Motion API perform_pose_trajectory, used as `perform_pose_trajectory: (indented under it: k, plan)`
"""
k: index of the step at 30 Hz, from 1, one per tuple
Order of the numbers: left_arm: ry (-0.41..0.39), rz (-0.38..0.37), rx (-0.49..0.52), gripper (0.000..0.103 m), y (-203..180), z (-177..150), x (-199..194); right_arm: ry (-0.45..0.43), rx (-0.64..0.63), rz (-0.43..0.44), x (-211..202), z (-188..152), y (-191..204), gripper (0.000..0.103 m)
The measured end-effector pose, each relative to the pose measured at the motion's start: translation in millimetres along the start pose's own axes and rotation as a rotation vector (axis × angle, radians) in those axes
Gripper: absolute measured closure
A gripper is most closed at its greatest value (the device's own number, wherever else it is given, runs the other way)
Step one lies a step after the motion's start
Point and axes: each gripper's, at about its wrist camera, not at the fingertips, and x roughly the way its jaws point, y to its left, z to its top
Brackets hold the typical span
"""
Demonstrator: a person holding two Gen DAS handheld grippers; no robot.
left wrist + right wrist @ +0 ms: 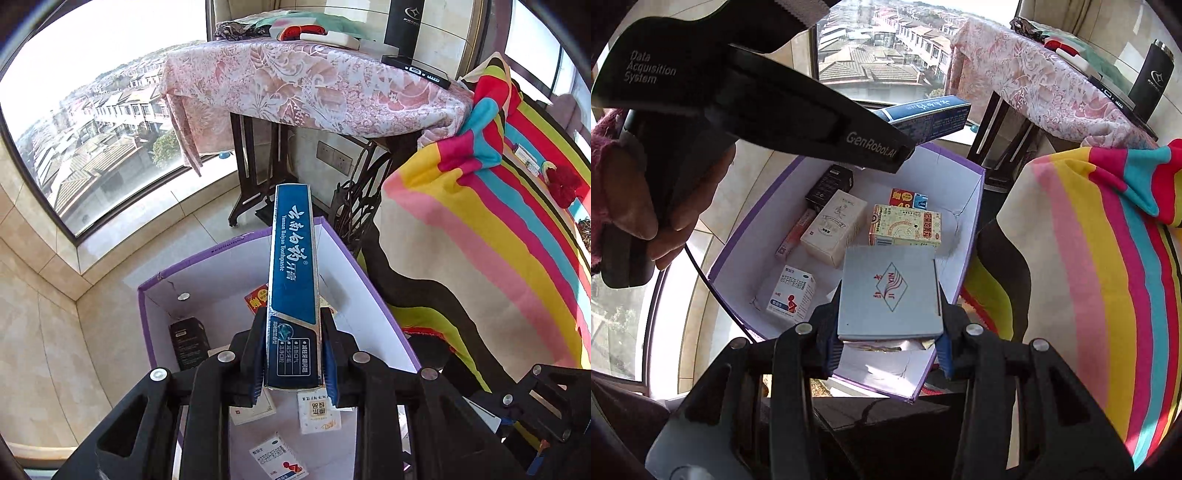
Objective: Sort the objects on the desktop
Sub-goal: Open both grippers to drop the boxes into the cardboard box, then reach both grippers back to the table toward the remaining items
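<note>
Directly below both hands sits the purple-rimmed box (975,206); left gripper (293,363) jaws pinch a toothpaste carton (293,266) lengthwise, right gripper (888,338) jaws pinch a grey booklet (890,291).

The right gripper (888,345) clamps a grey box (889,293) above the purple-edged carton (975,206); small packets lie inside.

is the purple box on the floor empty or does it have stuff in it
Not empty. The purple box holds several small cartons, among them a cream carton and a black carton.
</note>
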Motion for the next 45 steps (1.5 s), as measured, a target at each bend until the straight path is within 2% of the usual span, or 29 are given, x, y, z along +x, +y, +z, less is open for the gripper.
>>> perform_pose_trajectory:
  k: [4,6,7,8,9,11,15,20,22,24,27,30,31,32,33,36,40,42,45]
  plan:
    - [0.049,0.039,-0.023,0.076,11.2,-4.1,15.4,0.010,-0.004,0.013,11.6,6.9,5.6,0.059]
    - [0.078,0.055,-0.054,0.073,17.7,-5.3,22.7,0.012,0.041,0.032,16.8,7.3,0.3,0.048]
    - [0.095,0.067,-0.076,0.069,21.6,-5.5,26.0,0.010,0.070,0.036,17.7,6.8,-4.1,0.037]
    - [0.109,0.082,-0.099,0.058,25.9,-5.7,28.2,0.003,0.096,0.045,16.7,4.6,-8.8,0.032]
    - [0.115,0.094,-0.121,0.045,30.3,-5.6,29.6,-0.003,0.124,0.057,15.1,2.5,-14.0,0.032]
    - [0.107,0.104,-0.164,0.034,38.5,-5.6,29.9,-0.015,0.170,0.063,9.7,-1.5,-24.1,0.031]
    - [0.090,0.094,-0.198,0.031,39.6,-2.2,27.8,-0.057,0.243,0.062,-4.7,-6.9,-41.2,0.028]
    - [0.049,0.030,-0.185,0.030,14.1,5.2,18.7,-0.125,0.325,0.008,-33.6,-16.7,-68.9,0.025]
    - [0.034,-0.018,-0.158,0.029,-5.7,12.9,16.2,-0.156,0.369,-0.024,-47.9,-24.0,-86.5,0.021]
    - [0.017,-0.070,-0.115,0.029,-34.4,25.2,13.1,-0.208,0.442,0.077,-61.8,-33.5,-108.5,0.023]
    - [-0.018,-0.146,-0.023,0.029,-85.3,44.6,5.7,-0.225,0.560,-0.077,-90.1,-54.6,-137.0,0.019]
    - [-0.078,-0.218,0.088,0.027,-141.2,61.5,-8.4,-0.365,0.687,-0.031,-133.5,-87.9,-173.4,0.019]
    - [-0.092,-0.239,0.127,0.024,-159.9,67.3,-11.5,-0.406,0.741,-0.050,-147.9,-101.6,-185.6,0.018]
    - [-0.095,-0.266,0.163,0.019,-179.2,73.5,-12.8,-0.432,0.784,-0.105,-161.1,-115.4,-198.7,0.014]
    - [-0.090,-0.300,0.206,0.018,-200.6,80.3,-11.7,-0.439,0.820,-0.179,-171.4,-128.5,-212.2,0.012]
    - [-0.060,-0.372,0.336,0.018,-266.6,101.8,3.7,-0.380,0.949,-0.370,-189.4,-171.6,-258.6,0.010]
    - [-0.046,-0.340,0.384,0.018,-338.7,131.0,37.5,-0.280,1.069,-0.532,-204.7,-232.6,-320.2,0.010]
    - [-0.051,-0.347,0.374,0.018,-364.2,146.3,56.4,-0.234,1.141,-0.588,-212.6,-264.5,-344.4,0.010]
    - [-0.065,-0.304,0.381,0.018,-401.1,167.8,85.8,-0.189,1.221,-0.604,-219.9,-304.9,-370.2,0.010]
